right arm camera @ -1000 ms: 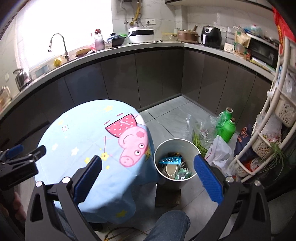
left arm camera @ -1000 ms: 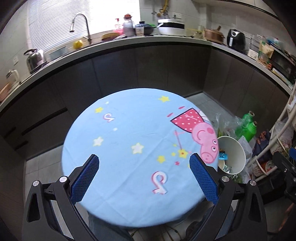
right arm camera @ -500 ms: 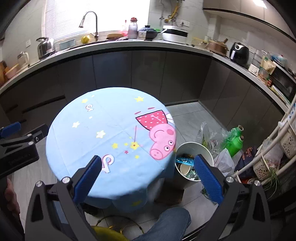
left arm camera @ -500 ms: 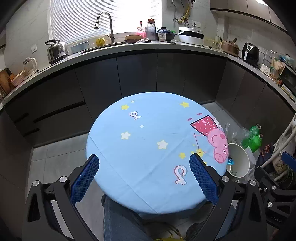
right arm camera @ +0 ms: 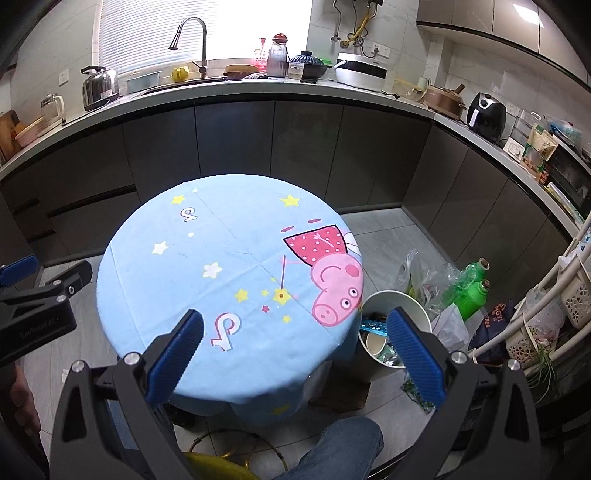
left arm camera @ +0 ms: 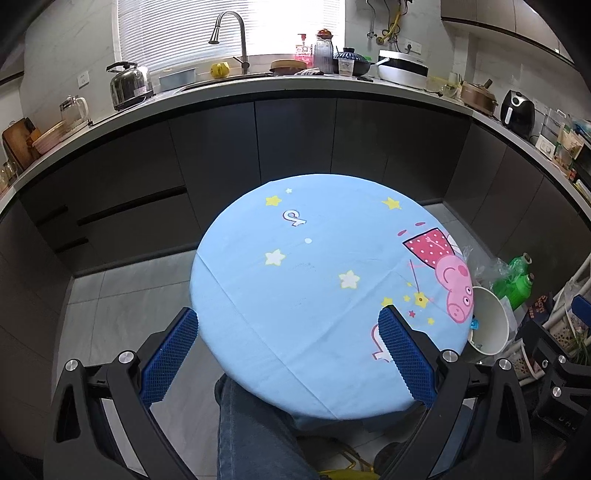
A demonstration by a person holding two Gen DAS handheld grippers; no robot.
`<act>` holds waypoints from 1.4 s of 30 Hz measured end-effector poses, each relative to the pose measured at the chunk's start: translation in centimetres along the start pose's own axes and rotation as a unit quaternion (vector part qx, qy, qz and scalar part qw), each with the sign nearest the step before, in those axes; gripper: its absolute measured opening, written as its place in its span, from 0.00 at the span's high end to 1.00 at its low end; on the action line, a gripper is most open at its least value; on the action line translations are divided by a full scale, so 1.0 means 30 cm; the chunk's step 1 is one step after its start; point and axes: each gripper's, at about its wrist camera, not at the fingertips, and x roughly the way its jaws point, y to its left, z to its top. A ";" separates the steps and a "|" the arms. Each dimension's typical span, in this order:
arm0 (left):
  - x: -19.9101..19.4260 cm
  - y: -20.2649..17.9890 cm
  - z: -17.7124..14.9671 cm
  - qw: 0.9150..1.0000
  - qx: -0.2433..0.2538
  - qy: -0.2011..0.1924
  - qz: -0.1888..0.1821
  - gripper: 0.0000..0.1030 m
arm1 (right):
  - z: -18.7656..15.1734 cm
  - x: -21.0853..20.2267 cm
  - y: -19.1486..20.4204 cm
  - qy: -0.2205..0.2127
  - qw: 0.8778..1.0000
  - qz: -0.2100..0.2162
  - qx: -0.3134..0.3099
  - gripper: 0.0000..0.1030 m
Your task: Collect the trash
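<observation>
1. Two sets of tongs are hanging over the near edge of the table, both spread wide and holding nothing: my left gripper is gaping above my knee, and my right gripper is gaping over the table's near right rim.
2. Below them my leg in blue jeans is showing under the table edge, and a yellow thing is lying on the floor by my other knee; I cannot tell what it is.
3. Just past the pads, the round table is sitting under a light blue cloth printed with stars and a pink pig, and its top is lying bare of litter.
4. To the right of the table, touching its hanging cloth, the white bin is standing on the floor and holding the trash: a paper cup, a blue wrapper and some scraps.
5. Beside the bin, further right, clear plastic bags and two green bottles are crowding the floor, with a white wire rack standing next to them.
6. At the left edge of the right camera's view, my left gripper's black frame is showing side-on.
7. Beyond the table, dark cabinets are curving round the room under a grey counter.
8. Farthest away, a kettle, a tap, pots and an air fryer are sitting along that counter beneath the bright window.
</observation>
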 end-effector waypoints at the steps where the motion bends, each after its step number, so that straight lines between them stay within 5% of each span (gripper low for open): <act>1: 0.002 -0.003 0.000 1.000 0.001 0.001 -0.001 0.08 | 0.000 0.002 -0.002 0.001 1.000 0.000 0.001 0.03; 42: 0.028 -0.032 0.002 1.000 0.010 0.010 -0.011 0.08 | -0.006 0.021 -0.033 0.008 1.000 0.002 0.011 0.03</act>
